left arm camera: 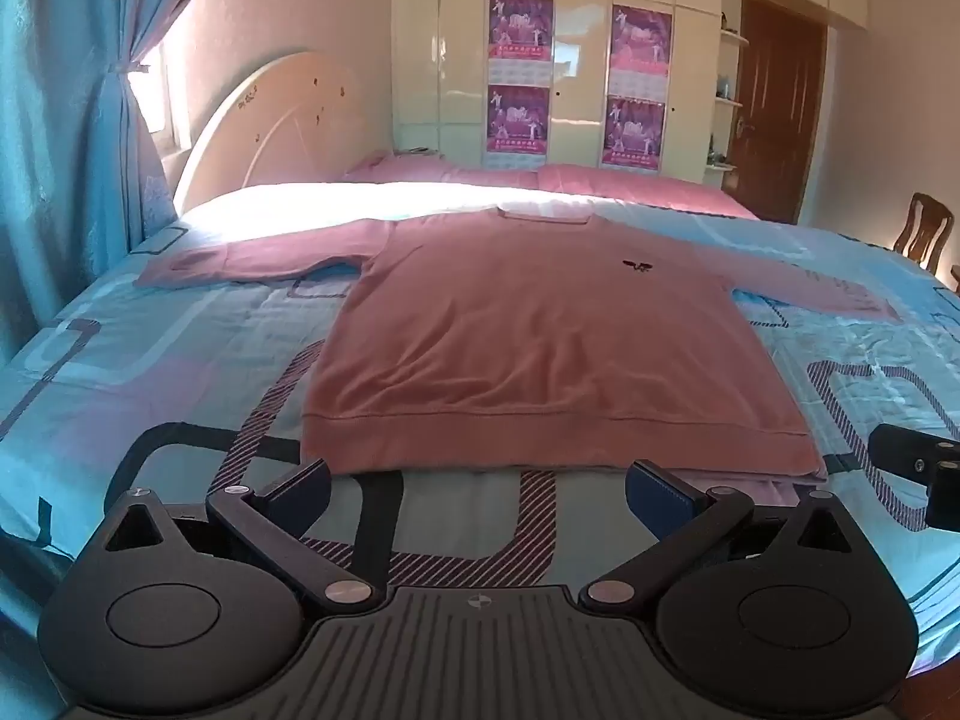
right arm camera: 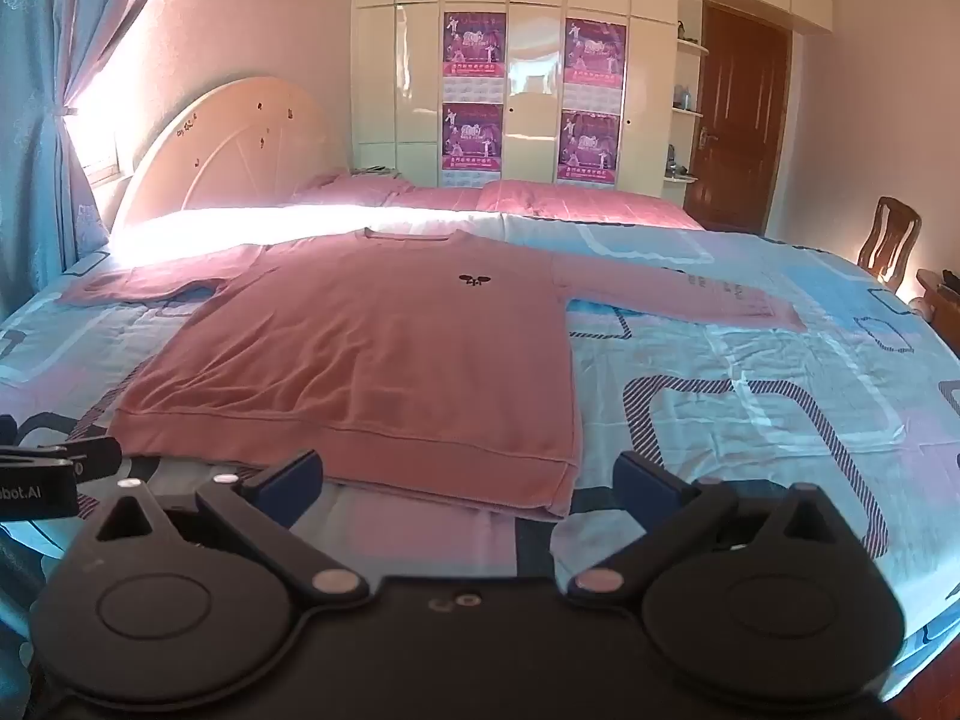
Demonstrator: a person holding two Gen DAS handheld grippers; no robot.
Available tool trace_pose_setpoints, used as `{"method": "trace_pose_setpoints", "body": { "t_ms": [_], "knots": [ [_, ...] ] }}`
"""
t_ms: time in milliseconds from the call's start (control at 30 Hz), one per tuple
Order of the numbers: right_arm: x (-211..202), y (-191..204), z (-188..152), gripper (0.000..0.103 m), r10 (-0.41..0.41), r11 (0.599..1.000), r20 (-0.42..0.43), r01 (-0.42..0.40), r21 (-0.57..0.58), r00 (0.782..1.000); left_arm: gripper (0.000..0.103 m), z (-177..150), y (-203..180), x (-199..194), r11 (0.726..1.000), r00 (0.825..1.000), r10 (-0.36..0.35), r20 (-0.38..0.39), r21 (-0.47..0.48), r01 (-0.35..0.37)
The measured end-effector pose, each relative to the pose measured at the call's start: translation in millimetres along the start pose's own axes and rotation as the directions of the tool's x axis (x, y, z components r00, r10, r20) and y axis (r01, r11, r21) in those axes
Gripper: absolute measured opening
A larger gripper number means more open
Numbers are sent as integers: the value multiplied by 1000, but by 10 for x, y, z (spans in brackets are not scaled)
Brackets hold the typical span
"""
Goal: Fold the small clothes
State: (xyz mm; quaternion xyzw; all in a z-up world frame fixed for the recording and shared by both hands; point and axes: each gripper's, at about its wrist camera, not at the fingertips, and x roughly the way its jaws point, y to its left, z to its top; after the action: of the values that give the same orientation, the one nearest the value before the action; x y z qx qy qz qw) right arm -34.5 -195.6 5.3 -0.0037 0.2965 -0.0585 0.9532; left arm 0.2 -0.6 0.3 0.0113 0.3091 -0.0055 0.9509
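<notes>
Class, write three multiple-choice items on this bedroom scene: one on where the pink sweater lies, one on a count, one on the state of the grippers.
1. Where does the pink sweater lie?
A. on the chair
B. flat on the bed cover
C. in a basket

2. How many purple posters hang on the wardrobe?
A. two
B. four
C. six

3. How do both grippers stand?
A. shut on the sweater
B. open, holding nothing
C. shut, empty

Key: 1 B, it is spread out, sleeves out. 2 B, two pairs stacked. 3 B, left gripper and right gripper stand wide apart by the hem.
</notes>
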Motion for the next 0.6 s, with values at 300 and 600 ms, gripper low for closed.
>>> {"method": "trace_pose_setpoints", "body": {
  "t_ms": [300,600],
  "knots": [
    [19,7,10,103,-2,1000,-3,2,5,1000,103,16,32,-11,1000,1000,1,15,-5,-1],
    [68,20,42,103,3,1000,-12,-3,4,1000,103,32,10,38,1000,1000,17,0,5,-17]
  ]
}}
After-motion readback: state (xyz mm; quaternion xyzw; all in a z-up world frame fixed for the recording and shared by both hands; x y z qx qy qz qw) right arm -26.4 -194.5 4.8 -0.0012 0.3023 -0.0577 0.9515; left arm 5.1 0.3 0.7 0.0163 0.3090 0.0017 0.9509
